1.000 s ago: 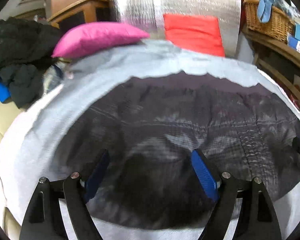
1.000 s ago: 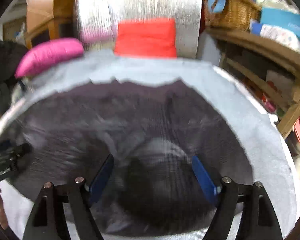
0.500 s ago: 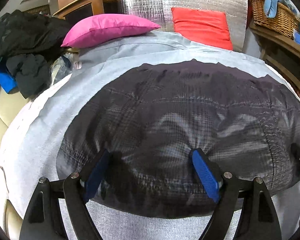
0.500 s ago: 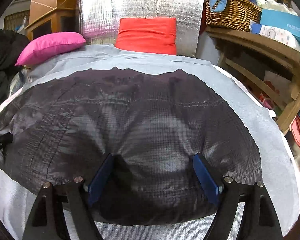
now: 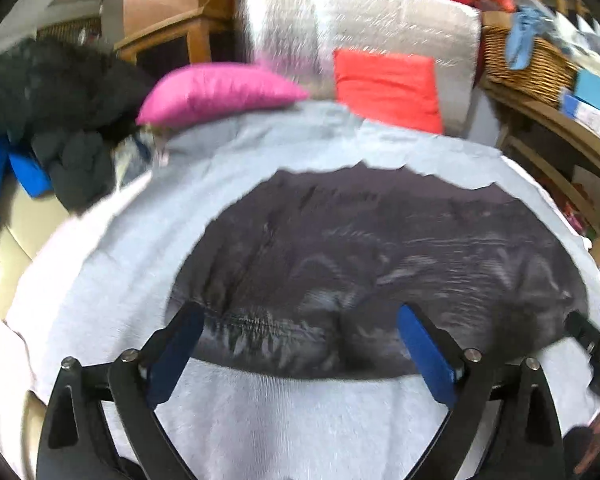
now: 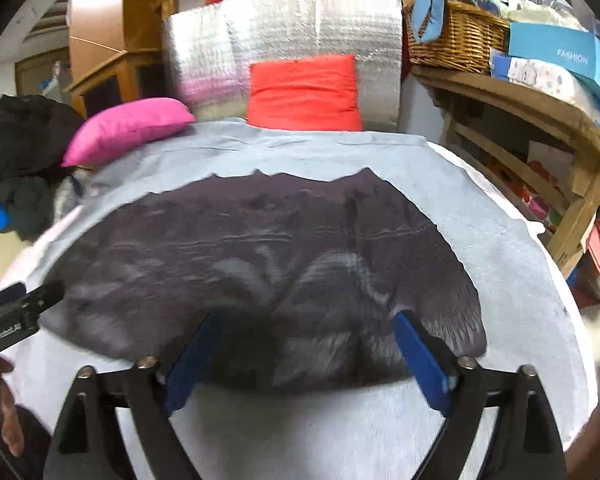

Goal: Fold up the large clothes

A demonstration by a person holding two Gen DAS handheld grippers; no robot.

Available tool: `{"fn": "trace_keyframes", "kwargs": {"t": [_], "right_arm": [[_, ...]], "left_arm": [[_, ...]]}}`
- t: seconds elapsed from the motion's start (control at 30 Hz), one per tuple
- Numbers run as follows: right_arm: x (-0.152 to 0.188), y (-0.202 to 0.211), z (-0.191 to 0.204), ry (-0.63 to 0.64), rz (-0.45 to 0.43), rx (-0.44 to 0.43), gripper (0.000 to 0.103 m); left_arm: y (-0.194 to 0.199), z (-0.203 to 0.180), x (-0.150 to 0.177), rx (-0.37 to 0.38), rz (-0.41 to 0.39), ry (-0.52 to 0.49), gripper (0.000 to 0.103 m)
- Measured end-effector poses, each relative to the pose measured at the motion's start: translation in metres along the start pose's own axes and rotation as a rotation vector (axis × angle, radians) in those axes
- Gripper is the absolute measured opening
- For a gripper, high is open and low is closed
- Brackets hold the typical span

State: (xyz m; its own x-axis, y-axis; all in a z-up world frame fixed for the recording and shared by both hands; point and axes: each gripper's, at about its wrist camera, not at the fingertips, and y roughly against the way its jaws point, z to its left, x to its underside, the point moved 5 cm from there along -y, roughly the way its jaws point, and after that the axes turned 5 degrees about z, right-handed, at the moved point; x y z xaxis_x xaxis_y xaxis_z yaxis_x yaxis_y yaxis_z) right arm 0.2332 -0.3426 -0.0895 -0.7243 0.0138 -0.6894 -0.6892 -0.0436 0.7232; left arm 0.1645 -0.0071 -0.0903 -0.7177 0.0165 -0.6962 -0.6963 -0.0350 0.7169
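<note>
Your left gripper (image 5: 296,344) and right gripper (image 6: 304,350) are opening, seemingly clear of the dark garment (image 6: 260,256) on the grey sheet (image 6: 500,248).

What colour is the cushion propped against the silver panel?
Red-orange cushion, plain, no pattern; the right wrist view shows it best.

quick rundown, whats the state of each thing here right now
dark garment: folded over, lying on the grey sheet
grey sheet: spread out
left tool: jaws opening, nothing gripped
right tool: jaws opening, nothing gripped
pink pillow: lying at far edge
</note>
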Motion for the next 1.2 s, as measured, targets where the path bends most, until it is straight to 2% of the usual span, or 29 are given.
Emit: {"fn": "trace_keyframes", "kwargs": {"t": [0.1, 0.2, 0.33, 0.43, 0.6, 0.77, 1.2], "right_arm": [[0.019, 0.025, 0.012, 0.015, 0.021, -0.028, 0.099], [0.043, 0.041, 0.021, 0.013, 0.045, -0.037, 0.099], [0.073, 0.062, 0.025, -0.001, 0.045, -0.033, 0.099], [0.083, 0.078, 0.022, -0.003, 0.025, -0.014, 0.099], [0.078, 0.104, 0.017, -0.005, -0.034, 0.020, 0.101], [0.073, 0.114, 0.018, 0.006, -0.055, 0.042, 0.101], [0.075, 0.116, 0.021, 0.039, -0.047, 0.068, 0.101]], "left_arm": [[0.027, -0.007, 0.009, 0.021, -0.017, -0.016, 0.098], [0.050, -0.007, 0.024, 0.043, -0.020, 0.009, 0.098], [0.073, -0.005, 0.037, 0.024, -0.043, 0.018, 0.098], [0.091, -0.003, 0.043, 0.014, -0.059, 0.009, 0.099], [0.114, -0.005, 0.046, 0.028, -0.094, 0.002, 0.101], [0.122, -0.006, 0.049, 0.031, -0.103, 0.004, 0.101], [0.122, -0.005, 0.053, 0.043, -0.096, 0.010, 0.101]]}}
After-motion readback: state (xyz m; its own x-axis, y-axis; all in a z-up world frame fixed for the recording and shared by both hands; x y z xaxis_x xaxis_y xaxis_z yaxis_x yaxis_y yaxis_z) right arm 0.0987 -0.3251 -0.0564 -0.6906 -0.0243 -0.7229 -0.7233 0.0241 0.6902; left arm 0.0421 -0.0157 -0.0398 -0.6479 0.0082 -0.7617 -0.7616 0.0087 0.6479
